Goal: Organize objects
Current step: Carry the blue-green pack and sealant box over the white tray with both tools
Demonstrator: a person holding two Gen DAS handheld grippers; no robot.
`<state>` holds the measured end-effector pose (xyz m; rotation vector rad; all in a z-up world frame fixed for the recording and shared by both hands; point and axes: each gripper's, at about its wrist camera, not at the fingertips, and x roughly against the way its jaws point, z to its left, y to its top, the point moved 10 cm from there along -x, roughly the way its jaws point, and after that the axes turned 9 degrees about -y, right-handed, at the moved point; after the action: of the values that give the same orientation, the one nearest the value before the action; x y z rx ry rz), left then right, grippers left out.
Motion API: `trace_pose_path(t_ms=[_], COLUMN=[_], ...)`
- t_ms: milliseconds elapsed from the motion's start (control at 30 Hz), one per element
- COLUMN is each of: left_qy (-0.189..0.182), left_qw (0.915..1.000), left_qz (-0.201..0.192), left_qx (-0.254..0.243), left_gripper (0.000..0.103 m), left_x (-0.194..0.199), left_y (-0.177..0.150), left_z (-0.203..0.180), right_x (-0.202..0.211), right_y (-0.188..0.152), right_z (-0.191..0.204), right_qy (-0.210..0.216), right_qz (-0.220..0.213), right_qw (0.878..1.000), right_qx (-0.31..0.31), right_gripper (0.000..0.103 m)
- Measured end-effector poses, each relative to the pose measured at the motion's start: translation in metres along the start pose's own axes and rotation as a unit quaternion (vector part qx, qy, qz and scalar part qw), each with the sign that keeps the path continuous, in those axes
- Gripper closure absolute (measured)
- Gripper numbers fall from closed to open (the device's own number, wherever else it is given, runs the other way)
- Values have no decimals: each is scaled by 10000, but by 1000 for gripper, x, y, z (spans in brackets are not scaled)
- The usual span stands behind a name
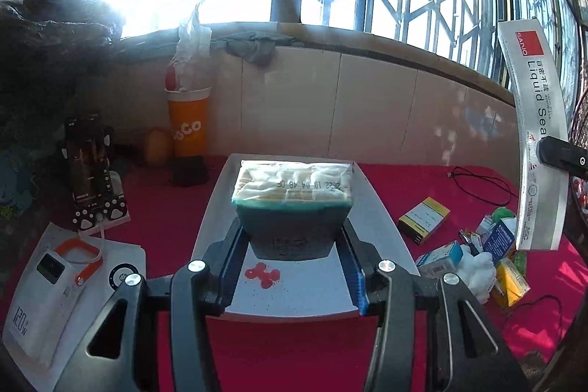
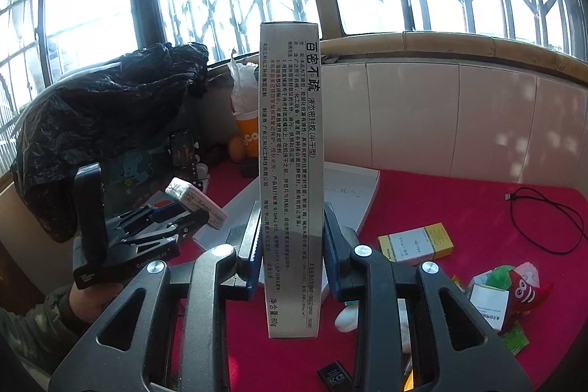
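Observation:
My left gripper (image 1: 292, 237) is shut on a plastic-wrapped tissue pack (image 1: 294, 193) and holds it above a white box lid (image 1: 371, 208) on the red table. The same pack (image 2: 196, 202) and the left gripper (image 2: 183, 219) show at the left of the right wrist view. My right gripper (image 2: 290, 245) is shut on a long silver sealant box (image 2: 290, 171), held upright above the table. That box (image 1: 533, 135) shows at the right edge of the left wrist view.
Small boxes lie at the right: a yellow-black one (image 1: 424, 219), a yellow one (image 2: 415, 243), and a heap with a red plush toy (image 2: 522, 292). An orange cup (image 1: 187, 123), a phone on a stand (image 1: 88, 168), a white charger (image 1: 47, 285), a black cable (image 2: 544, 223) and a black bag (image 2: 103, 120) surround them.

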<state>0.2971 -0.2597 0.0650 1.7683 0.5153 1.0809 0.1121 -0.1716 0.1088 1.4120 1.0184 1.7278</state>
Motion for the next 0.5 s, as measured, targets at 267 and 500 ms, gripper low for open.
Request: trace_pose_path(t_ms=[267,500], left_qy=[235,453], left_qw=[9997,9989], left_qz=[62,139], left_qx=[-82,-69], left_gripper=[54,54], left_x=[-15,-35], left_y=[16,29], left_z=[17,35], right_x=[-43,-77], right_y=[0,-6], right_z=[8,13], right_qy=[106,90], right_qz=[391,796], right_qw=[9985,9958], right_qx=[-368,-443], right_gripper=[76,75])
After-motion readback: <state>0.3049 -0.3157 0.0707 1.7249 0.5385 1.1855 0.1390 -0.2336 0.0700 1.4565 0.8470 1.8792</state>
